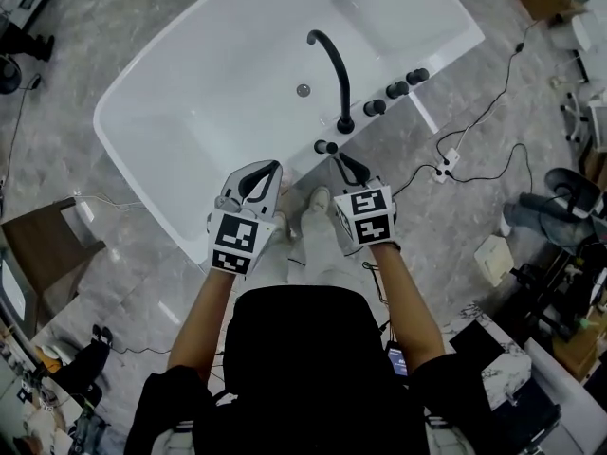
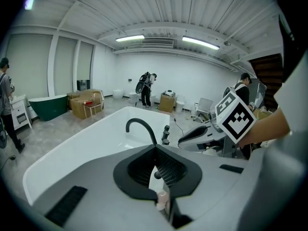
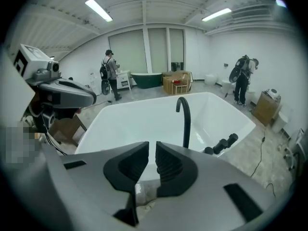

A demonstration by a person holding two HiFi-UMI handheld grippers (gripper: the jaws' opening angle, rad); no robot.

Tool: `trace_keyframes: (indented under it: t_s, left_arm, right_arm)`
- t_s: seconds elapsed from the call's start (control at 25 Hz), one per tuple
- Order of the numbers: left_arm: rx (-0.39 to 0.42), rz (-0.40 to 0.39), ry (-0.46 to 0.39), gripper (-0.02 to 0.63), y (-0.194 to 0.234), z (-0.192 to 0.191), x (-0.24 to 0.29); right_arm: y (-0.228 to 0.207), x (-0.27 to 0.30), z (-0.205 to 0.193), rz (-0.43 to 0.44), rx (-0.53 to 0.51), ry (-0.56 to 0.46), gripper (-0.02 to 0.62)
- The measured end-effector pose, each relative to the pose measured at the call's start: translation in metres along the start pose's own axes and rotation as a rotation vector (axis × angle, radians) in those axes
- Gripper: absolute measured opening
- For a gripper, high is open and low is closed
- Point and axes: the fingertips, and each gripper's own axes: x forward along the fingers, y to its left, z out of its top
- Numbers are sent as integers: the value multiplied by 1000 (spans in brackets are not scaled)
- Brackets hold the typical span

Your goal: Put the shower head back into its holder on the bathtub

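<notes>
Bathtub is smooth glossy white, kinda acrylic-looking. The spout and the knobs at 2 o'clock from its base look like matt black metal. Floor is polished grey marble-look tile. Left gripper and right gripper have matt grey plastic shells, with black ribbed rubbery pads.

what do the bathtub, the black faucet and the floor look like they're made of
Bathtub: smooth glossy white, seamless with soft highlights, likely acrylic or enamelled; the look does not settle which.
Faucet: probably a metal tube with a matte black coating; it shows almost no shine.
Floor: grey veined slabs with joint lines and a sheen, so polished marble or marble-look tile.
</notes>
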Motion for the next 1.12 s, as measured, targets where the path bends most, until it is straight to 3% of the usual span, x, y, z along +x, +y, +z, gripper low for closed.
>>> trace_keyframes:
  t_s: [0.28,0.56,1.12]
  left_arm:
    - [42,-51,-42,14,-34,9,-34]
    - [86,-71,-95,14,-47,16,-79]
    - [218,-116,-227,14,-78,45,-155]
  right_arm:
    - [23,-58,30,-6,40,-121,32]
    - [63,-109,46,-51,-20,-207,25]
    - [106,-213,81,-156,0,-440,25]
